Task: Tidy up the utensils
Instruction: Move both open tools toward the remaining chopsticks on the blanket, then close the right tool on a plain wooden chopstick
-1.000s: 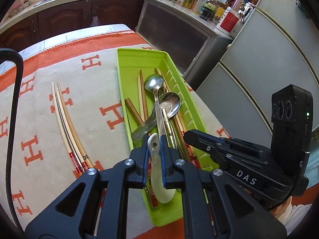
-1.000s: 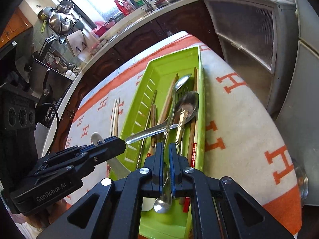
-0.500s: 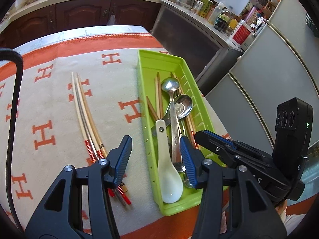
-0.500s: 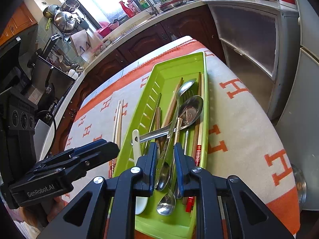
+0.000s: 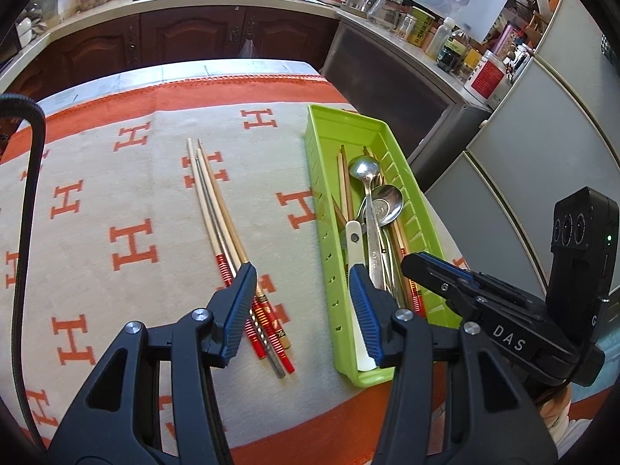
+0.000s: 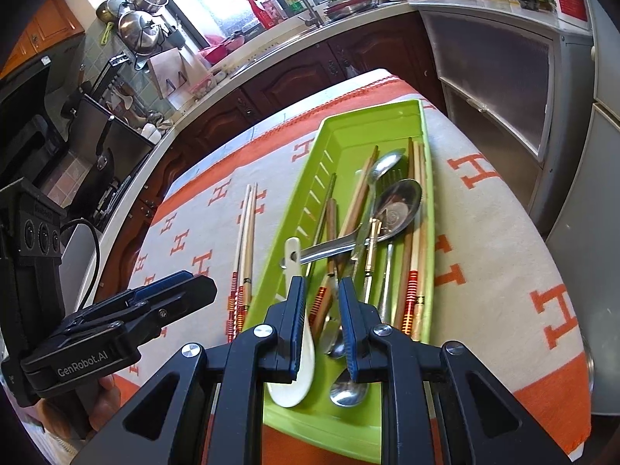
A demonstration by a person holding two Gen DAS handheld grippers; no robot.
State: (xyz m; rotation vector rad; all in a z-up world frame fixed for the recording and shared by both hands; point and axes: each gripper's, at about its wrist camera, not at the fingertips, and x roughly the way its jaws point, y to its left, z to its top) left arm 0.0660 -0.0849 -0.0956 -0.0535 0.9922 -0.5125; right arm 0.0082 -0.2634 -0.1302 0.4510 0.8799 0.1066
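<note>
A green tray (image 5: 310, 147) (image 6: 310, 193) lies on the cloth and holds metal spoons (image 5: 381, 203) (image 6: 399, 205), chopsticks and a white ceramic spoon (image 5: 354, 240) (image 6: 294, 259). Several loose chopsticks (image 5: 217, 213) (image 6: 246, 228) rest on the cloth left of the tray. My left gripper (image 5: 301, 283) is open and empty, straddling the tray's near left wall. My right gripper (image 6: 321, 302) hovers over the tray's near end with a narrow gap between its pads; nothing is pressed in it. A metal spoon's bowl (image 6: 347, 391) lies below it. Each gripper shows in the other's view (image 5: 426, 267) (image 6: 170, 294).
The table wears a beige cloth with orange H marks and an orange border (image 5: 193, 89). Dark kitchen cabinets (image 5: 186, 38) and a cluttered counter (image 5: 445, 42) stand beyond it. Grey cabinet doors (image 5: 523, 178) rise close on the right. A black cable (image 5: 27, 201) runs along the left.
My left gripper let go of the white spoon, opened wide and drew back to the left. My right gripper released the metal spoon, opened slightly and pulled back. Both spoons now lie in the tray.
</note>
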